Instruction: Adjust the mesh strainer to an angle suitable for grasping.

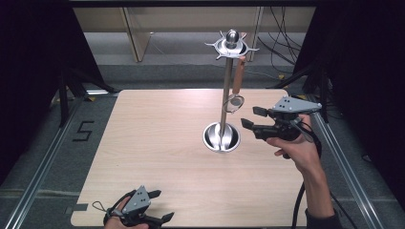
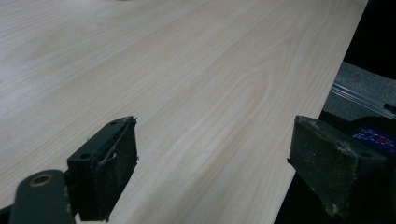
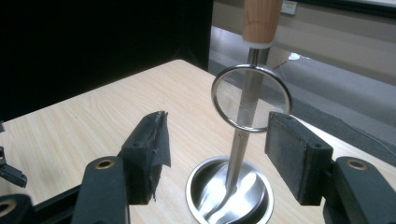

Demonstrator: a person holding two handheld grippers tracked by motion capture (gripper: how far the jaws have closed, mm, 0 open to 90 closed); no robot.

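Note:
A steel utensil stand [image 1: 224,90] rises from a round dish base [image 1: 221,137] on the wooden table [image 1: 157,143]. From its hooked top ring [image 1: 231,46] hangs a small mesh strainer [image 1: 234,102] with a wooden handle [image 1: 238,75]. My right gripper [image 1: 253,118] is open just right of the strainer, level with its ring. In the right gripper view the strainer ring [image 3: 251,98] hangs just beyond the gripper's [image 3: 217,140] spread jaws, with nothing between them. My left gripper [image 1: 160,206] is open at the table's near edge; its jaws [image 2: 212,168] stand wide over bare wood.
The stand's base [image 3: 229,191] sits right of the table's centre. Dark curtains flank both sides, cables trail on the floor at the back right, and metal rails run along the floor on each side of the table. A floor mark "5" [image 1: 83,130] lies left.

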